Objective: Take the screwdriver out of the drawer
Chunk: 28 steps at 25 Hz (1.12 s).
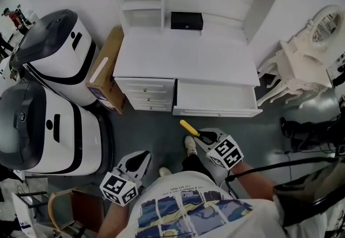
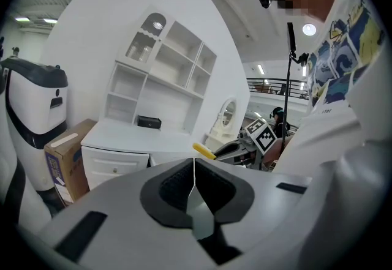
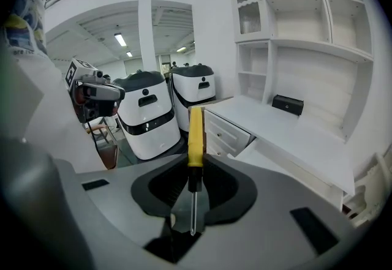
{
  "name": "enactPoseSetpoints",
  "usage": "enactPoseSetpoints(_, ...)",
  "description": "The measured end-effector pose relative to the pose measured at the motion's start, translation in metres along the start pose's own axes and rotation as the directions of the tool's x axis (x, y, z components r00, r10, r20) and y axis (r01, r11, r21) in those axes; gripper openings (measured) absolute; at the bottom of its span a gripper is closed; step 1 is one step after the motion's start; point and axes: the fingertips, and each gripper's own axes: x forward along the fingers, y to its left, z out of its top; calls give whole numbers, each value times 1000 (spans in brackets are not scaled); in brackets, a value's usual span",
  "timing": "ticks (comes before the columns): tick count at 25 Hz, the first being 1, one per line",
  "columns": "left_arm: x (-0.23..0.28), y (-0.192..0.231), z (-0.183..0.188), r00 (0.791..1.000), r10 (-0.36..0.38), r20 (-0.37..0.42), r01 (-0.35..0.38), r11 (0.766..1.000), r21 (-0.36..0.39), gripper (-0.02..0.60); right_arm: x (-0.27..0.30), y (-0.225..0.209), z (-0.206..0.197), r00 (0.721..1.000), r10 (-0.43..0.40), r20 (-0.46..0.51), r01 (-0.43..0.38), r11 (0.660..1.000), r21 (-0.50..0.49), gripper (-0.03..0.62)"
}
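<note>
The screwdriver (image 1: pixel 190 128) has a yellow handle, a black collar and a thin metal shaft. My right gripper (image 1: pixel 202 135) is shut on it at the collar, above the floor in front of the open drawer (image 1: pixel 215 108) of the white desk (image 1: pixel 188 56). In the right gripper view the handle (image 3: pixel 195 134) points out past the fingertips and the shaft runs back between the pads. My left gripper (image 1: pixel 144 157) hangs lower left, shut and empty. The left gripper view shows its jaws closed together (image 2: pixel 194 171), with the yellow handle (image 2: pixel 204 151) beyond them.
Two white-and-black machines (image 1: pixel 54 53) (image 1: pixel 43 129) stand left of the desk, with a cardboard box (image 1: pixel 105 69) leaning between. A small black box (image 1: pixel 186 20) sits on the desktop. White ornate furniture (image 1: pixel 302 64) is at the right, and a wooden chair (image 1: pixel 70 204) at the lower left.
</note>
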Motion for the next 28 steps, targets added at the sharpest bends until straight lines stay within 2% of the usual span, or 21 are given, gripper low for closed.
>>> enactPoseSetpoints(9,-16,-1,-7,1000,9,12,-9,1000,-2,15,1,22,7,1000,22,13,-22,1000,-21,94)
enactPoseSetpoints(28,-31,-1,-18,1000,21,19,-20,1000,-17,15,9,43,13,999,52,17,-51,997,-51,94)
